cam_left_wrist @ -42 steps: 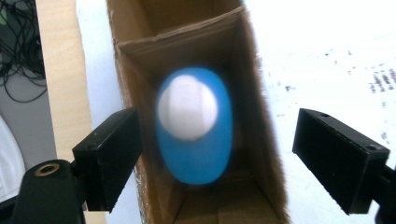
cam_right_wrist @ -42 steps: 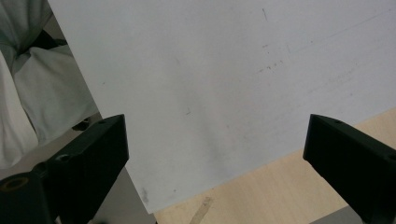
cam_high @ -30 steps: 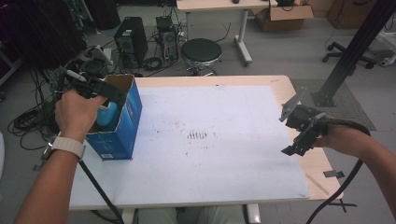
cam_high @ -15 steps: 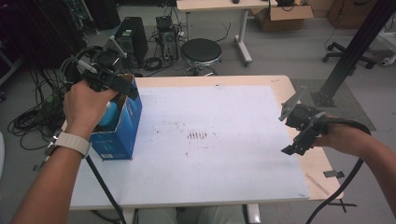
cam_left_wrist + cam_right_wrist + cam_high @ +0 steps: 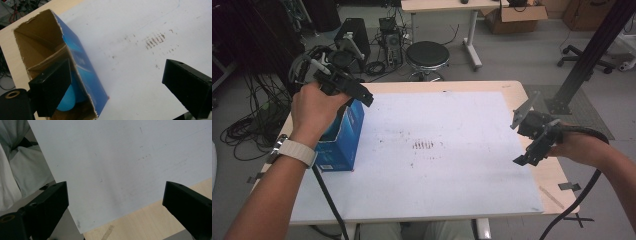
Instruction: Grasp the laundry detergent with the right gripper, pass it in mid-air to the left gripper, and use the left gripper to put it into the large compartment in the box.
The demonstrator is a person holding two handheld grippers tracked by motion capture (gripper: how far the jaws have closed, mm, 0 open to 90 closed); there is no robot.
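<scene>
White-topped wooden table [image 5: 452, 200]: left claw [image 5: 362, 95], just opening, empty, upper left above the open blue cardboard box [image 5: 343, 142] holding a blue ball [image 5: 66, 98]; right claw [image 5: 532, 152] released, idle. Judged next: reach inside.

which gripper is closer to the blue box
Left. The left gripper hovers just above the blue box, jaws open and empty; the right gripper hangs across the table near its right edge.

Blue box [image 5: 85, 75]: glossy torn cardboard; white sheet [image 5: 452, 150]: matt, scuffed paper.
</scene>
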